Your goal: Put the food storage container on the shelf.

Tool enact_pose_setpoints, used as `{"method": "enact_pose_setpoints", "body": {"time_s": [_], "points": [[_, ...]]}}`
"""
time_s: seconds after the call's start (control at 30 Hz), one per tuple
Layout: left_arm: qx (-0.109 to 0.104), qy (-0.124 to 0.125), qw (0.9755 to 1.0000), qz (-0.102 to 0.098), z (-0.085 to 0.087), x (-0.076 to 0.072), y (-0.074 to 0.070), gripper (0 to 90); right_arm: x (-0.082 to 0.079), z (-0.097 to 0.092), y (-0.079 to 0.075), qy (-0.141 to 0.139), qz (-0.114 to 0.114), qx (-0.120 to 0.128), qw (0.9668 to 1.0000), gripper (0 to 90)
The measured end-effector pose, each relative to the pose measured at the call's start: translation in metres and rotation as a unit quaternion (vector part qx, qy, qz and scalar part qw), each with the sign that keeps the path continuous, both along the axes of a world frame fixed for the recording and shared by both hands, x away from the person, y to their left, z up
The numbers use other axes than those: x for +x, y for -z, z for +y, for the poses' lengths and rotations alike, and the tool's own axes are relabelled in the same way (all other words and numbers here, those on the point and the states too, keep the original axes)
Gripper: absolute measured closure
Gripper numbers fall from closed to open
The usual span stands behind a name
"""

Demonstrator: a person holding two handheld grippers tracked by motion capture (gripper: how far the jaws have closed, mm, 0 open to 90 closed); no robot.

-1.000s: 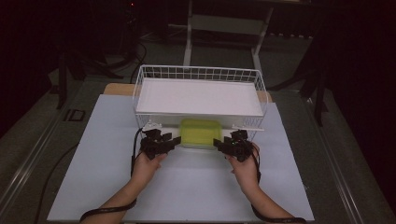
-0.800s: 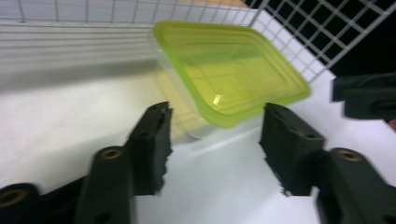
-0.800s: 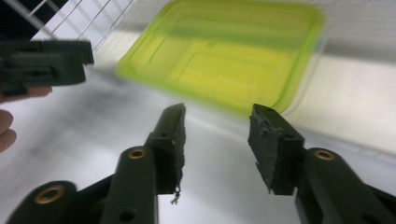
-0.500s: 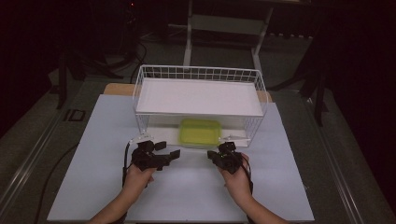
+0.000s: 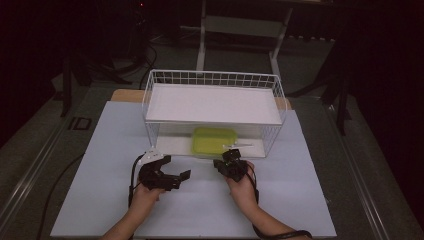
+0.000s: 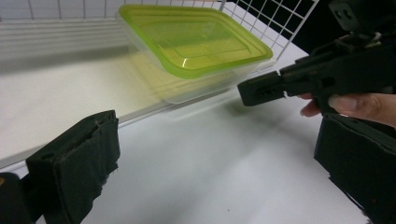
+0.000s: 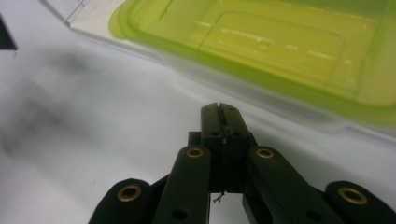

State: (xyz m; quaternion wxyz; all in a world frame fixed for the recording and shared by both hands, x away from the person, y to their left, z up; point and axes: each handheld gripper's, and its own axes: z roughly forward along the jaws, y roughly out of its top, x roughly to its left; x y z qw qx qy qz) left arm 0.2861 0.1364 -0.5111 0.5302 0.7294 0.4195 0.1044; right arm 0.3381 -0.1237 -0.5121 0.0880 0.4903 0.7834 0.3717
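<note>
High view: we see a white desk (image 5: 100, 200) carrying a white wire basket (image 5: 212, 80) whose top is covered by a flat white panel (image 5: 212, 103). Beneath that panel, on the basket's floor near its front edge, sits a clear plastic food container with a green lid (image 5: 215, 140).

The left gripper (image 5: 175, 177) hovers over the desk in front of the basket, to the left of the container and apart from it. In the left gripper view we observe its two padded black jaws spread wide at the frame's lower corners, with nothing between them. Beyond them the green lid (image 6: 191, 37) and the clear container body under it stand just inside the basket's front wire.

The right gripper (image 5: 230, 162) is held just in front of the container, near its front edge. In the right gripper view we see its jaws pressed together, tip against tip, holding nothing, with the lid's rim (image 7: 261, 56) just beyond them; whether the tips touch the container we cannot tell. The right hand (image 5: 242, 187) grips the tool from behind.
</note>
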Motion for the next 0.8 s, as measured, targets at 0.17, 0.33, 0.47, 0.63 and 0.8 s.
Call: {"method": "enact_pose_setpoints", "body": {"time_s": [0.17, 0.33, 0.47, 0.63, 0.8], "points": [[0.006, 0.001, 1.0, -0.002, -0.001, -0.001, 0.001, 1.0, 0.013, 0.003, 0.004, 0.01, -0.002, 0.0, 1.0, 90.0], [0.003, 0.0, 1.0, 0.002, 0.0, -0.001, 0.004, 1.1, 0.025, 0.004, 0.005, 0.02, -0.003, 0.004, 0.9998, 89.9], [0.004, -0.004, 1.0, -0.005, 0.001, -0.002, 0.004, 1.1, 0.031, 0.007, 0.005, 0.022, -0.012, 0.004, 0.9997, 89.9], [0.005, -0.001, 1.0, -0.005, 0.0, -0.002, 0.004, 1.1, 0.047, 0.008, 0.006, 0.038, -0.02, 0.009, 0.999, 89.8], [0.013, 0.001, 0.9998, -0.012, 0.0, -0.002, 0.006, 1.1, 0.055, 0.009, 0.005, 0.044, -0.02, 0.011, 0.9988, 89.7]]}}
